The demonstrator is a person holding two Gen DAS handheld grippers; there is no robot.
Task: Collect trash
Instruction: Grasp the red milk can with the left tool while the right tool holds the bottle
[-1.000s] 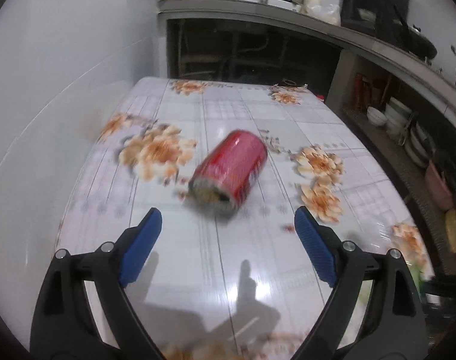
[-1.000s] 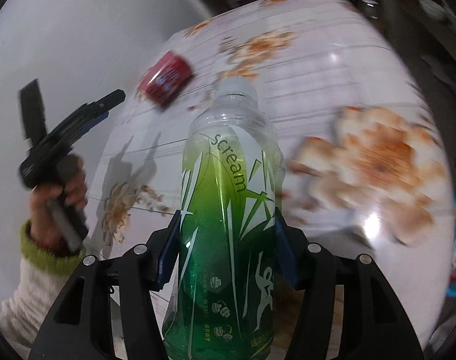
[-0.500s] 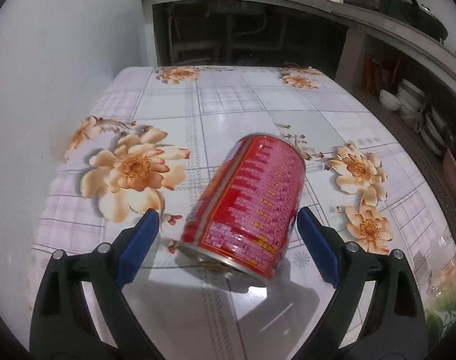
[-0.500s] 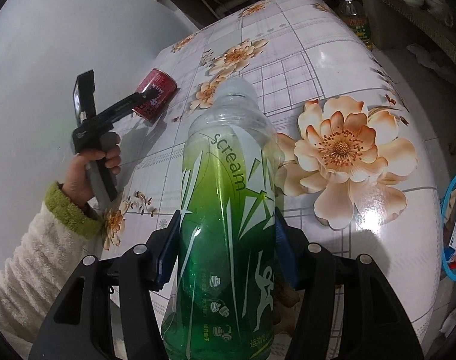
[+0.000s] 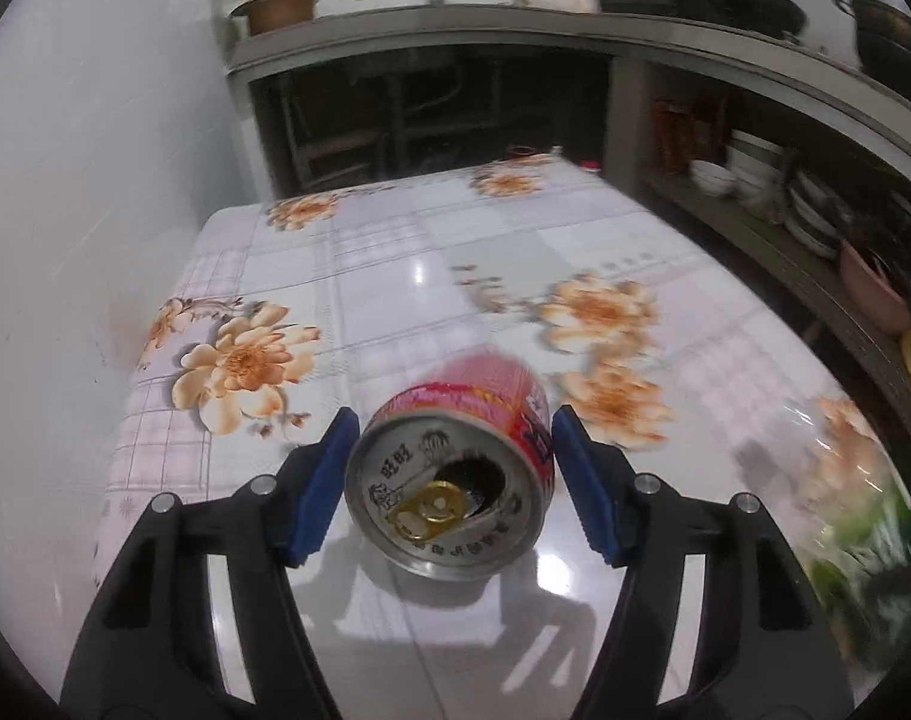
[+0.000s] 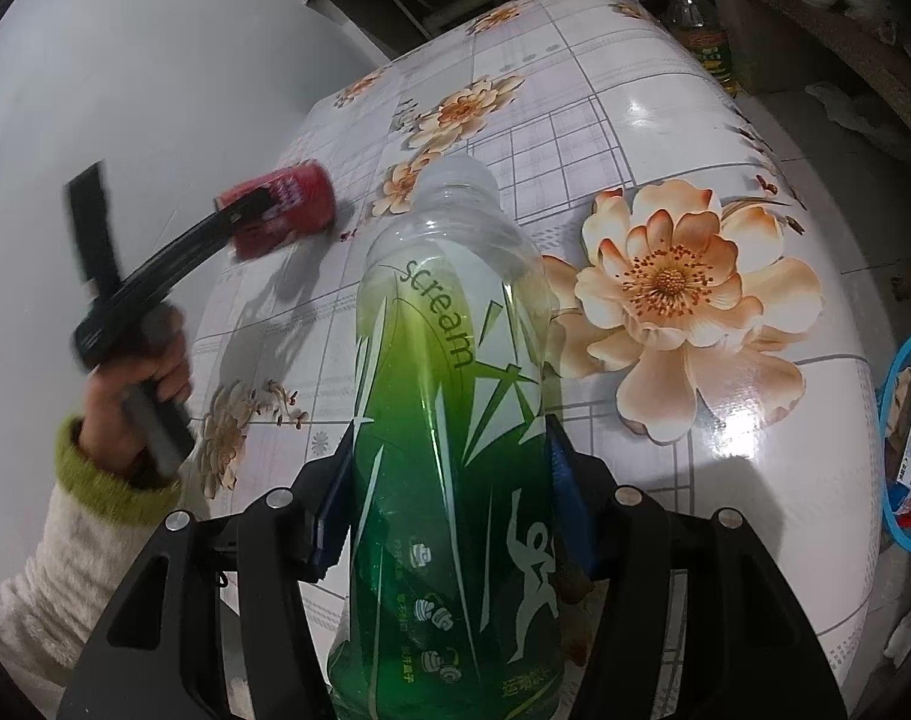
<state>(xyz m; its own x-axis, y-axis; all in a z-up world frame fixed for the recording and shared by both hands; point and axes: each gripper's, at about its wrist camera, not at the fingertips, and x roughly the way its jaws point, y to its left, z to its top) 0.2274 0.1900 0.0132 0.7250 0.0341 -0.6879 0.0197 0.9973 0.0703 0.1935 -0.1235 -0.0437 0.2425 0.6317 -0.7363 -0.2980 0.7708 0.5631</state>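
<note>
Your left tool [image 5: 449, 474] clamps the red can [image 5: 452, 480] between its pads (opened end facing you), above the bench [image 5: 395, 276] near its wall-side edge. Your right tool [image 6: 449, 504] grips the green bottle [image 6: 455, 420] upright.

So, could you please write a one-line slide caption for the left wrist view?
Left gripper closes around an opened red can above the floral table.

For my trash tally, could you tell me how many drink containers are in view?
2: red can between the left gripper pads; green bottle in the right gripper.
</note>
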